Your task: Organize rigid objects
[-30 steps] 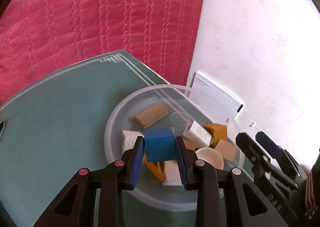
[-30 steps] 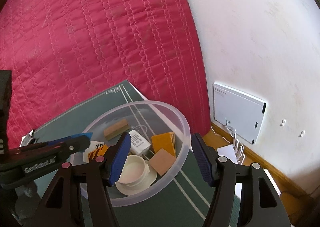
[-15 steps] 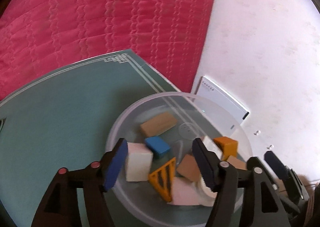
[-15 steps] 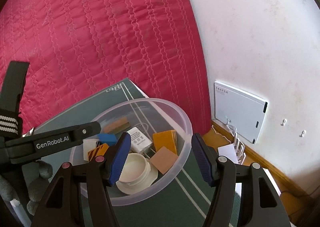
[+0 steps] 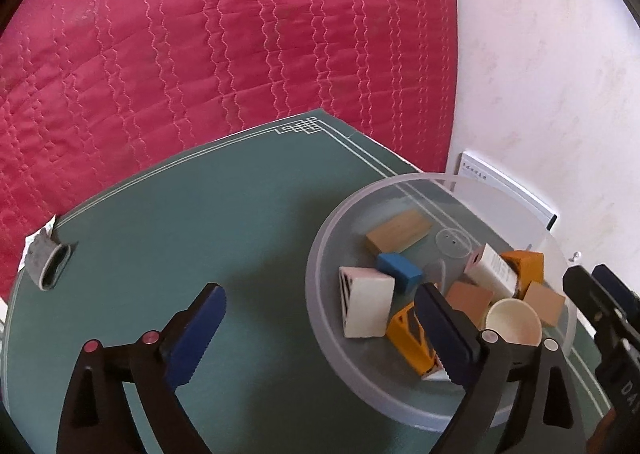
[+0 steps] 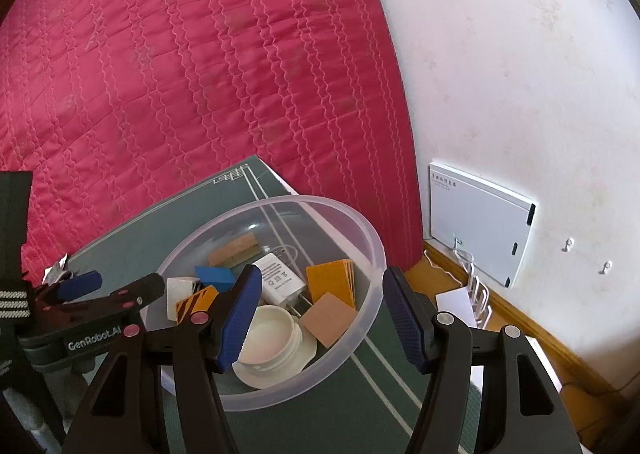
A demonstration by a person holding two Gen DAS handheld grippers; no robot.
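Left wrist view: the left gripper (image 5: 320,338) has its fingers spread and empty; the blue block (image 5: 400,272) lies in the clear bowl (image 5: 320,278), ahead of the right-hand finger.

Right wrist view: the right gripper (image 6: 320,318) is spread and empty over the bowl's near rim.

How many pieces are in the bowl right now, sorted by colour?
Blue: 1, blue block
Orange: 2, orange block, striped wedge
White or cream: 3, striped prism, charger, lid
Tan: 3, wooden block, two tiles
Total: 9 visible in the bowl
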